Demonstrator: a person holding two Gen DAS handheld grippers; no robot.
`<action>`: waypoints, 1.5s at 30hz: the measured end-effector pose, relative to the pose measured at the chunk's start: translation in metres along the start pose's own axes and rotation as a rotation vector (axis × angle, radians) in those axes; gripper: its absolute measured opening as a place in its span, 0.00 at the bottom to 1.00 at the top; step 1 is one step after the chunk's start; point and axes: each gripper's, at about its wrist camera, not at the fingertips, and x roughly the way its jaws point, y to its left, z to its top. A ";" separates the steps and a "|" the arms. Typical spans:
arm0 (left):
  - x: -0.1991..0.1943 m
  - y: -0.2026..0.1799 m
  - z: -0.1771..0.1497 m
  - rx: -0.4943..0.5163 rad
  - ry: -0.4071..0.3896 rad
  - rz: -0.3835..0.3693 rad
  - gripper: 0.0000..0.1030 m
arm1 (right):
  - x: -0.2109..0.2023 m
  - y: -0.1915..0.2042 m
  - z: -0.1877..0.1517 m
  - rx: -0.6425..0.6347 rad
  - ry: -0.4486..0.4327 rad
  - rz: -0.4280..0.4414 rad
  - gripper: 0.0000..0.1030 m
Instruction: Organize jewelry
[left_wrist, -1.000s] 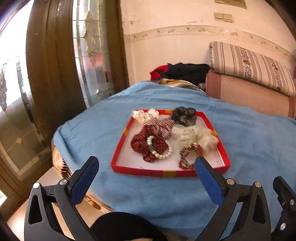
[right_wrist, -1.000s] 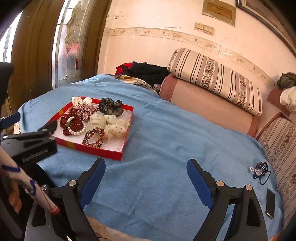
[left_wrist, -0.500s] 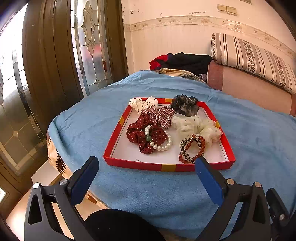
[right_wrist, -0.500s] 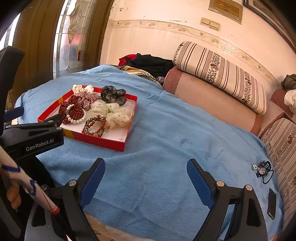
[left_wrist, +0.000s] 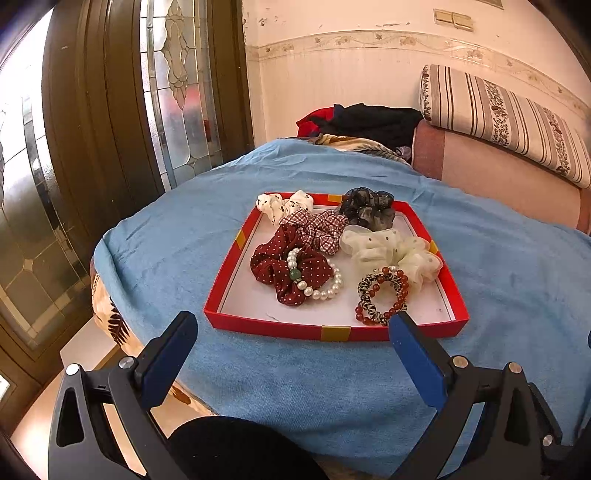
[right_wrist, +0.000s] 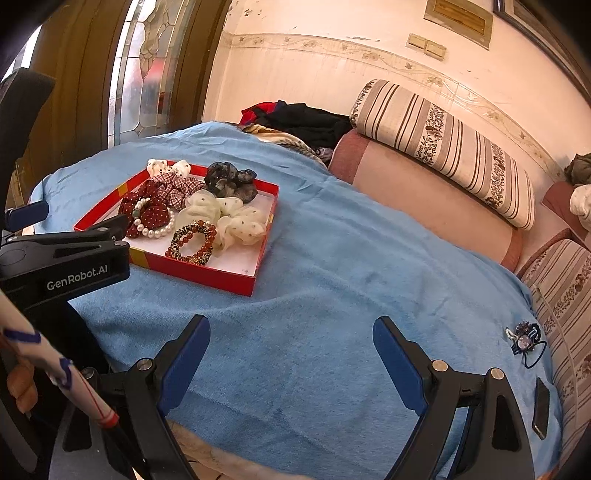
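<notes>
A shallow red tray (left_wrist: 332, 331) (right_wrist: 207, 275) lies on the blue blanket. In it are several scrunchies: a dark red dotted one (left_wrist: 275, 264), a checked one (left_wrist: 321, 229), a cream dotted one (left_wrist: 391, 251), a dark grey one (left_wrist: 367, 208) and a white one (left_wrist: 280, 205). A pearl bracelet (left_wrist: 321, 288) lies on the red scrunchie. A red bead bracelet (left_wrist: 382, 295) (right_wrist: 194, 242) sits near the tray's front edge. My left gripper (left_wrist: 291, 328) hangs open just in front of the tray, empty. My right gripper (right_wrist: 291, 332) stands open over bare blanket to the tray's right, empty.
A small dark jewelry piece with a cord (right_wrist: 526, 341) and a flat black object (right_wrist: 541, 408) lie near the blanket's right edge. Striped bolsters (right_wrist: 443, 147) and dark clothes (right_wrist: 303, 122) lie behind. A glass-panelled wooden door (left_wrist: 110, 129) stands at the left.
Both views have tilted down a little and the tray looks slightly nearer. Both grippers stay open and empty, and nothing in the tray has shifted.
</notes>
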 end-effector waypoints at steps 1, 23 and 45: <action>0.000 0.000 0.000 0.001 0.000 0.000 1.00 | 0.000 0.000 0.000 0.000 0.001 0.001 0.90; -0.001 -0.002 0.000 0.004 0.000 0.001 1.00 | -0.002 0.001 -0.002 -0.003 0.002 0.001 0.90; 0.000 0.002 -0.001 0.008 -0.001 0.007 1.00 | -0.002 -0.005 -0.001 0.007 0.004 -0.001 0.90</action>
